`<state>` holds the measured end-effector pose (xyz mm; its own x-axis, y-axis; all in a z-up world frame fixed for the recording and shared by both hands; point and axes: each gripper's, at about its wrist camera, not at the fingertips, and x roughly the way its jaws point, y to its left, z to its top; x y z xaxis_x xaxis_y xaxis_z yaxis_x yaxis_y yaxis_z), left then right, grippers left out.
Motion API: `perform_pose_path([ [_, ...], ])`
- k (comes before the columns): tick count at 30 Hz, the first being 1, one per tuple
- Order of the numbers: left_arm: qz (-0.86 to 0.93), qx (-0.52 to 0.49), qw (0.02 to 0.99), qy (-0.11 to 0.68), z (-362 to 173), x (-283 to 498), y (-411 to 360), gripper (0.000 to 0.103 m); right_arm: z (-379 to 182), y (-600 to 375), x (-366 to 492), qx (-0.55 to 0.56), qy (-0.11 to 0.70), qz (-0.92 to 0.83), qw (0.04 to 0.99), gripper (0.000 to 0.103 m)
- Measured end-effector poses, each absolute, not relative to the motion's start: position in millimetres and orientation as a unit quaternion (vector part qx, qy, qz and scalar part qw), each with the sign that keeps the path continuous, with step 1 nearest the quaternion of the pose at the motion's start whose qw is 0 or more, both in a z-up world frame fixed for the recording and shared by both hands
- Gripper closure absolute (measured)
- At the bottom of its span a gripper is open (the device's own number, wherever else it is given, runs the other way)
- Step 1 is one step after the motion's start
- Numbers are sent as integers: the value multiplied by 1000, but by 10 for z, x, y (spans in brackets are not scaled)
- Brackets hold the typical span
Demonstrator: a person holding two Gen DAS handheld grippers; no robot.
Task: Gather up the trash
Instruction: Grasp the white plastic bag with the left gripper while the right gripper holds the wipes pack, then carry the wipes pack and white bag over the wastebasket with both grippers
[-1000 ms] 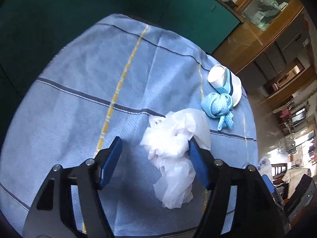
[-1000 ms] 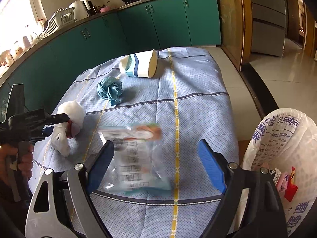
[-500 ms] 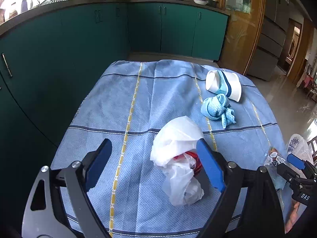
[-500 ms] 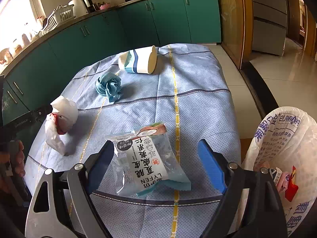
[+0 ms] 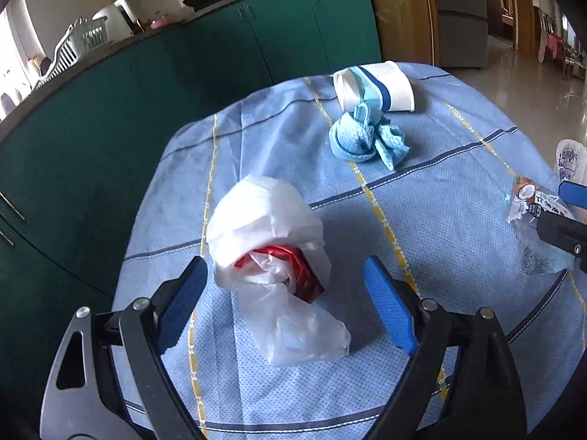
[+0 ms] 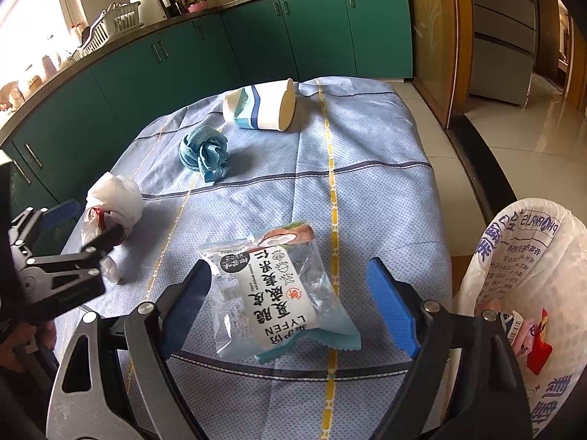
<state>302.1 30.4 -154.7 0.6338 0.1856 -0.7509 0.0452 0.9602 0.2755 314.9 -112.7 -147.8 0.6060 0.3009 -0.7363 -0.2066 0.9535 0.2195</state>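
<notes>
Both tongs released — left tongs [image 5: 284, 306] flank a white bag [image 5: 273, 256] holding red wrapper [image 5: 293, 267]; right tongs [image 6: 290, 304] straddle snack packet [image 6: 279, 293].

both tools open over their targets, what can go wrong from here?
1. The left tool brackets a loose white plastic bag around a red wrapper; closing may pinch only film, so the wrapper could slip out.
2. The flat snack packet between the right tool fingers may slide or snag the tablecloth.
3. The trash bag sits off the table edge; a drop could miss.
</notes>
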Motion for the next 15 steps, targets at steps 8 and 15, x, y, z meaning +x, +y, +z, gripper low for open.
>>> perform_pose_path([
  [8, 29, 96, 879, 466, -1680, 3188, 470, 48, -1557, -934, 3191, 0, 429, 127, 894, 18],
  [15, 28, 71, 898, 434, -1494, 3129, 523, 63, -1617, -880, 3209, -17, 434, 126, 892, 18],
])
